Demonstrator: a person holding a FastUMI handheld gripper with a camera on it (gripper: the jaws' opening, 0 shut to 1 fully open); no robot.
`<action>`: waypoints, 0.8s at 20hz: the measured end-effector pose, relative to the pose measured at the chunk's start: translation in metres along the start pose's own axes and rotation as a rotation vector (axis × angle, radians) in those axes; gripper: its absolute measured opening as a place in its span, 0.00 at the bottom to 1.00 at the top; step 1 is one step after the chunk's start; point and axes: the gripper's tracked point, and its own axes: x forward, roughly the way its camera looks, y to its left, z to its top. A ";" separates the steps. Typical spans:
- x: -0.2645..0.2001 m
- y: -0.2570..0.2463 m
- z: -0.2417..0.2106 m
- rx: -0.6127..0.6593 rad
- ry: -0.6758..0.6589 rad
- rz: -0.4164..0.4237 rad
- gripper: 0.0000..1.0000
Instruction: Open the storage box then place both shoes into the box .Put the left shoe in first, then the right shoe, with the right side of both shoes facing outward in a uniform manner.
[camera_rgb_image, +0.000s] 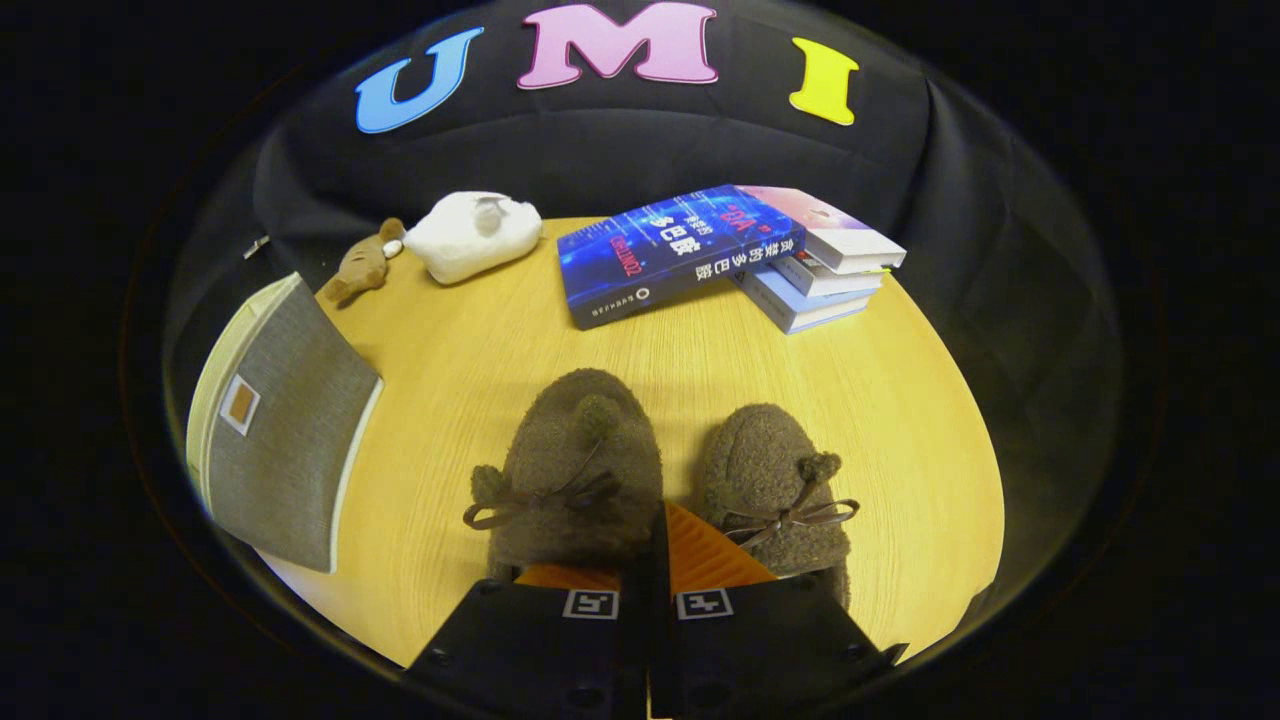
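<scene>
— What's nearest you?

— The gripper (648, 575). Its two orange fingers (712, 560) lie pressed together with hardly a slit between them, and nothing is held in them. They point down between the two shoes.

— So the shoes are right there?

— Just ahead of the fingers, side by side on the round wooden table (900, 420), toes pointing away. Both are brown and fuzzy, each with a bow and pom-poms. The left shoe (580, 465) sits against the left finger; the right shoe (775, 490) against the right one. Whether the fingers touch the fleece, I cannot tell.

— And the storage box?

— Off to the left of the shoes, at the table's edge: the grey fabric storage box (280, 440) with cream trim and a small tag. Its lid looks closed.

— Anything beyond?

— At the far side, a stack of books (820, 270) with a blue book (675, 250) leaning across it. Left of those, a white plush toy (470, 235), and touching it a small brown plush toy (362, 265).
</scene>
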 end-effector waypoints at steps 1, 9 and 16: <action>-0.009 0.004 0.008 0.011 -0.008 0.006 0.06; -0.085 0.094 0.093 0.099 -0.105 0.150 0.06; -0.138 0.229 0.146 0.105 -0.150 0.318 0.06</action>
